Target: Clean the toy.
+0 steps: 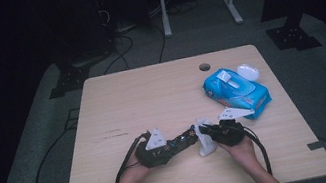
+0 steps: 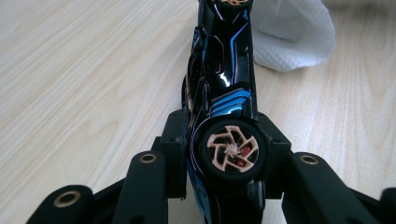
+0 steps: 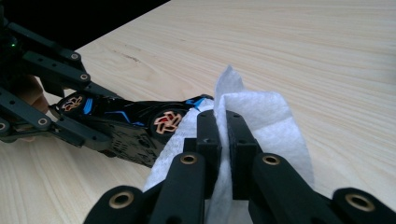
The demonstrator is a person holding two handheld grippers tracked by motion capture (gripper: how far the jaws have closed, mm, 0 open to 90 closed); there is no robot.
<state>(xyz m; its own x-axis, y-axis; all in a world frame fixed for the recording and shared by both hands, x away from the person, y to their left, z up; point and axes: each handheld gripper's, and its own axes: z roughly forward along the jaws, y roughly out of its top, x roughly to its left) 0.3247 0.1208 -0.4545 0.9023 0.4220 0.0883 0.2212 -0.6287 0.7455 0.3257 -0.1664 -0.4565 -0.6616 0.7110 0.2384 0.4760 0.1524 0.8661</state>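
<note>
Left tongs (image 1: 190,134) pinch a black toy car (image 1: 183,140) with blue stripes, gripped across its rear end; in the left gripper view the pads press on both sides of the body at a tan-spoked wheel (image 2: 232,150), and the car lies on its side with the nose pointing away toward the right tongs. Right tongs (image 1: 204,127) are pressed together on a white wipe (image 1: 205,141); in the right gripper view the sheet (image 3: 261,126) is clamped between the pads, with a fold sticking up above them and the rest hanging down around the jaws. Wipe touches the car's front end there, by the front wheel (image 3: 167,122). Car and wipe sit at the near middle of the surface (image 1: 141,95), held just above or on the wood, can't tell which. Both hands come in from the near edge. A blue wipes pack (image 1: 235,90) lies to the far right of the tongs, its white lid (image 1: 248,72) flipped open at the far end.
</note>
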